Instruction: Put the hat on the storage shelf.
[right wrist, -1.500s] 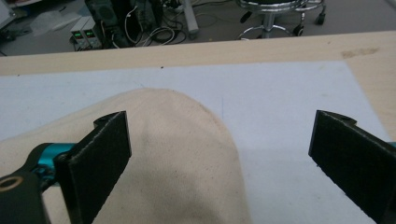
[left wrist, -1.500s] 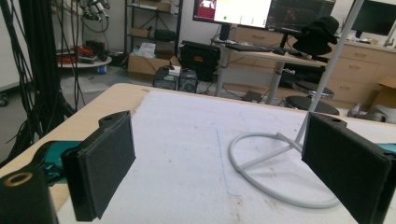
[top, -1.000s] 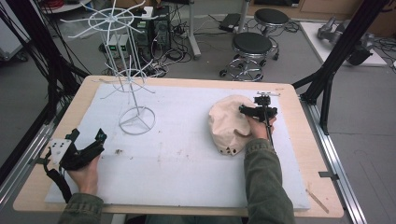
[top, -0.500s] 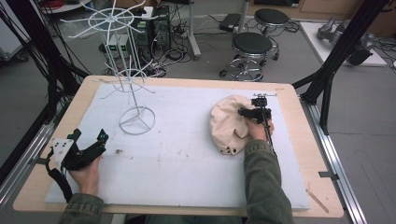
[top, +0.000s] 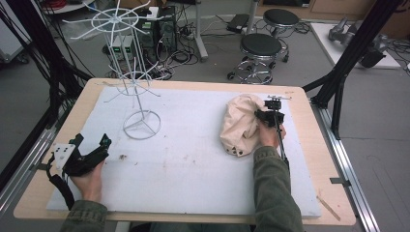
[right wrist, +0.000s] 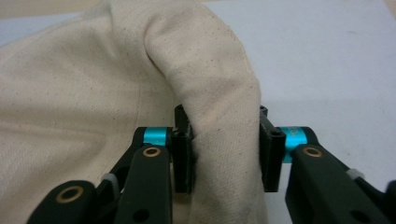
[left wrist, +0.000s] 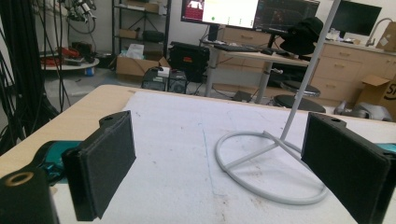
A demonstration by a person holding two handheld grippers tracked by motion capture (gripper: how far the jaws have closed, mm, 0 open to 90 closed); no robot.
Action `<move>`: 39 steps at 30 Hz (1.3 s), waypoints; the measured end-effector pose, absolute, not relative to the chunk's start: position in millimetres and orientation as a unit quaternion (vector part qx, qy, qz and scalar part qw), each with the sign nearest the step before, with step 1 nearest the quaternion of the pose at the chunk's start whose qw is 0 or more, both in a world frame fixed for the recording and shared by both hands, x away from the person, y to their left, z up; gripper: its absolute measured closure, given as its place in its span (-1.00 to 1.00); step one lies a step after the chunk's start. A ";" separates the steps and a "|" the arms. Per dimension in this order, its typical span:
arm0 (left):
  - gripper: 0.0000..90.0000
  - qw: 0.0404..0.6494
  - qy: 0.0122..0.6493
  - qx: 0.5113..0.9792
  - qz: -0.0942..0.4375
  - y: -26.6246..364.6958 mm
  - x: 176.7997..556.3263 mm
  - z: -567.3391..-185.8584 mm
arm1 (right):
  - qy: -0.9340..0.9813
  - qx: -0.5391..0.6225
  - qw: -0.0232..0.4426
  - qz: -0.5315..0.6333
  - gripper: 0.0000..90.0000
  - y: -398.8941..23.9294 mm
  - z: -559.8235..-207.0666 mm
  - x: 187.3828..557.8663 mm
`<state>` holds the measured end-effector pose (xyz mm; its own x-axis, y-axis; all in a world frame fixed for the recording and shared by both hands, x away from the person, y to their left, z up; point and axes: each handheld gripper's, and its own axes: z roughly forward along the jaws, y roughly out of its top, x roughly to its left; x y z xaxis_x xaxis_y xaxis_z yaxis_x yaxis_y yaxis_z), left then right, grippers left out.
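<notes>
The cream cloth hat (top: pixel 241 124), lying right of centre on the table (top: pixel 87 104), looks light and floppy, and the right hand-held gripper (right wrist: pixel 226 156) has just been closing, pinching a thick fold at its edge.

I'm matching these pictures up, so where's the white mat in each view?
High view: white mat covers most of the tabletop.
Left gripper view: spreads ahead between the fingers, under the stand's ring.
Right gripper view: upper right, behind the cream cloth.
Shared landmark: wooden table edge bordering it.

No legible text, label, brand or number on anything in view.
</notes>
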<state>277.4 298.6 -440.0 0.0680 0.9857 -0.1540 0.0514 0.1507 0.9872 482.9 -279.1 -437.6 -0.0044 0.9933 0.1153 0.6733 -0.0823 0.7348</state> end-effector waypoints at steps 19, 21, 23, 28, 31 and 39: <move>-0.77 0.544 0.531 0.488 0.430 299.8 275.7 -439.9 | 0.625 0.630 0.243 0.392 0.78 -289.1 -420.0 470.8; -0.77 0.545 0.530 0.488 0.429 299.0 275.6 -439.8 | 0.621 0.621 0.235 0.416 0.77 -290.2 -414.9 467.8; -0.77 0.545 0.530 0.488 0.429 299.0 275.6 -439.8 | 0.620 0.612 0.230 0.434 0.77 -290.1 -410.2 465.6; -0.77 0.547 0.531 0.487 0.427 299.0 275.7 -439.9 | 0.619 0.577 0.219 0.485 0.76 -285.7 -394.2 457.9; -0.77 0.548 0.532 0.485 0.427 299.4 275.1 -439.6 | 0.621 0.562 0.217 0.501 0.75 -283.1 -386.8 454.4; -0.77 0.550 0.531 0.484 0.427 298.8 275.1 -439.4 | 0.621 0.486 0.187 0.586 0.75 -273.8 -360.0 438.1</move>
<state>275.1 298.8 -439.4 0.0721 0.9826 -0.1709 0.0443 0.1680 0.9848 438.1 -273.8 -360.0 -0.4573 0.8231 0.3369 0.3836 -0.1592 0.9097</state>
